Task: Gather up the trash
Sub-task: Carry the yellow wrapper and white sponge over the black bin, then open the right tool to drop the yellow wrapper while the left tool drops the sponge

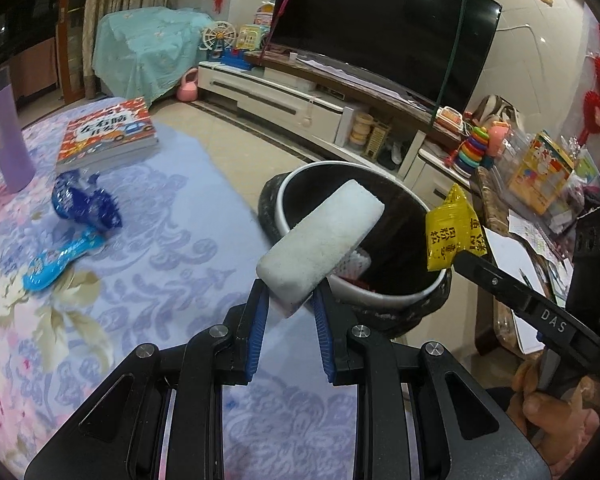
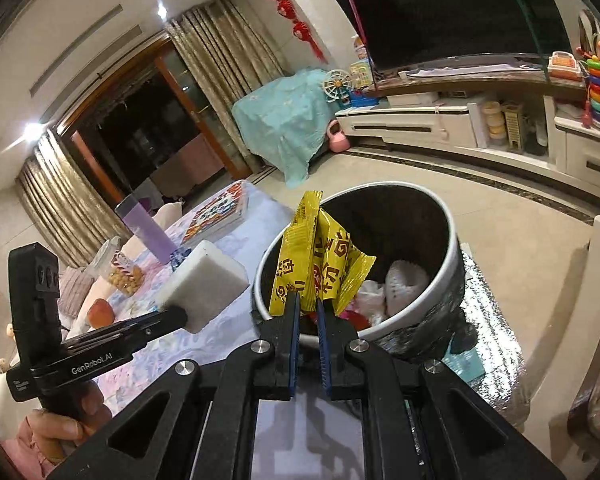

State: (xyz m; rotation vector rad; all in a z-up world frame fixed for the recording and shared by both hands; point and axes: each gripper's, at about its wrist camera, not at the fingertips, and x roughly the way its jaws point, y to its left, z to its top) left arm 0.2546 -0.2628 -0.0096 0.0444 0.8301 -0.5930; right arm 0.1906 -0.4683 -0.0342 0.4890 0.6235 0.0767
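We see the table [image 1: 172, 208] first, under a floral cloth, and just off its edge the trash bin [image 1: 400, 300], lined with a dark bag and already holding some crumpled waste. Our left gripper [image 1: 290, 300] pinches the lower end of a white foam block [image 1: 320, 240], which juts up over the near rim of the bin. We judge it light and a little squashy, so a firm hold across its short faces suits it. Our right gripper [image 2: 309, 304] is pressed almost together on a yellow snack wrapper [image 2: 320, 264], also above the bin. That one looks thin, crinkly and slick, best nipped at a folded seam. On the table lie a dark blue wrapper [image 1: 86, 204] and a light blue wrapper [image 1: 60, 258], well apart from the bin and likely just as flimsy.
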